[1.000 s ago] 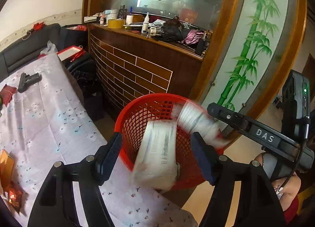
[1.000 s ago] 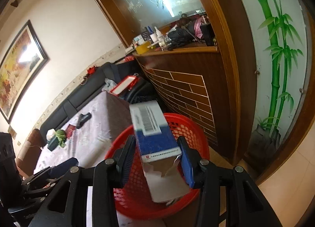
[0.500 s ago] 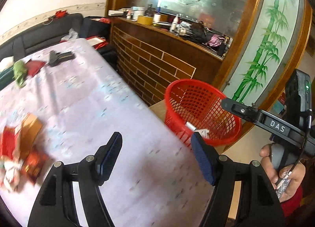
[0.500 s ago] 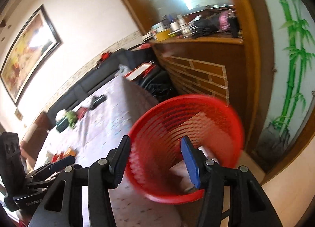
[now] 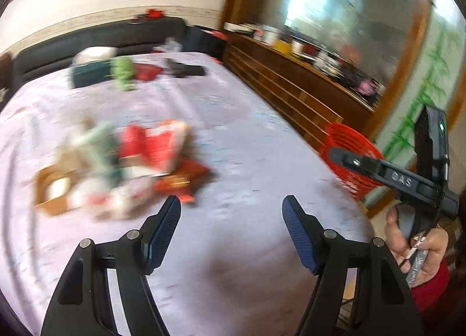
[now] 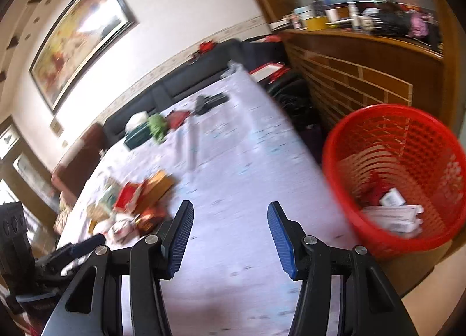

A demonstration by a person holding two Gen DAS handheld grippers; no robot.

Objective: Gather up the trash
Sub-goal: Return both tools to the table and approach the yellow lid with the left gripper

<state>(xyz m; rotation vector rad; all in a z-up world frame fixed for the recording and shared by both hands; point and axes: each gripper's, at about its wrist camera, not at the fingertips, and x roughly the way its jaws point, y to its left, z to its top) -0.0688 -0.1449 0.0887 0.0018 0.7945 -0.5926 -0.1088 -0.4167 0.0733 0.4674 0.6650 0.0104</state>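
We see a cream wall [image 6: 174, 15] with a framed painting [image 6: 78, 35] at far left. Below it runs a dark sofa [image 6: 186, 79] behind a table [image 6: 233, 161] under a pale cloth. At right stands a wooden counter [image 6: 364, 68], cluttered on top, with frosted glass [image 5: 335, 9] above catching bright light. A bamboo panel [image 5: 431, 79] lies further right. Windows [image 6: 11, 143] glow at left.
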